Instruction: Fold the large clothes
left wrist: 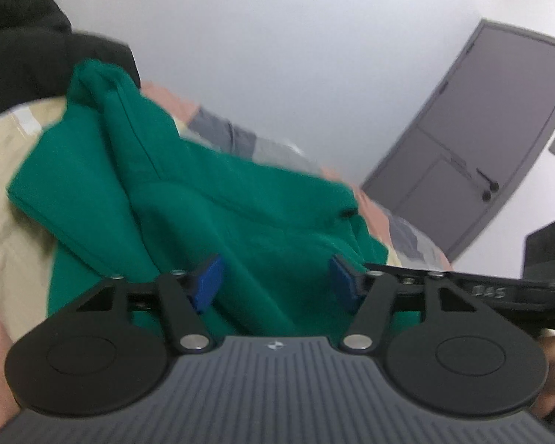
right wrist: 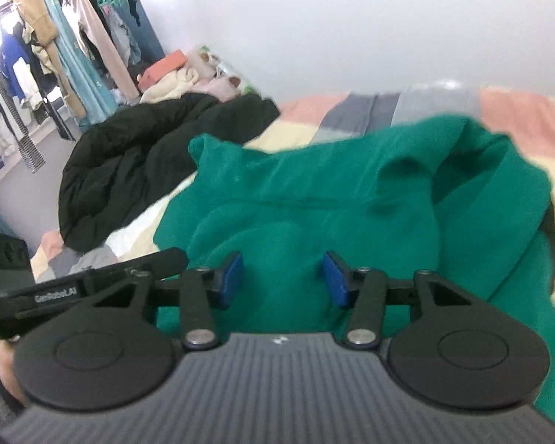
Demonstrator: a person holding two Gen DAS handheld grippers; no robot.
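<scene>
— What are your claws doing?

— My left claw (left wrist: 275,283) stands open, its blue pads (left wrist: 208,281) apart with green cloth lying in the gap, not pinched. My right claw (right wrist: 283,279) is open too, its pads (right wrist: 230,279) clear of the fabric bunched beneath them. Neither grips anything.

— And the garment?

— The green sweatshirt (right wrist: 314,192) lies rumpled on the bed (right wrist: 518,118), right in front of both claws. From the left wrist it (left wrist: 188,199) runs in loose folds away from me, one edge humped up at the far left. The bedcover is patchwork: cream, pink and grey blocks.

— What else is around it?

— A black padded coat (right wrist: 137,170) is heaped on the bed just beyond the sweatshirt, touching its far corner. Past that, a rail of hanging clothes (right wrist: 48,55). On the left wrist's side I see a grey door (left wrist: 473,140) in a white wall.
</scene>
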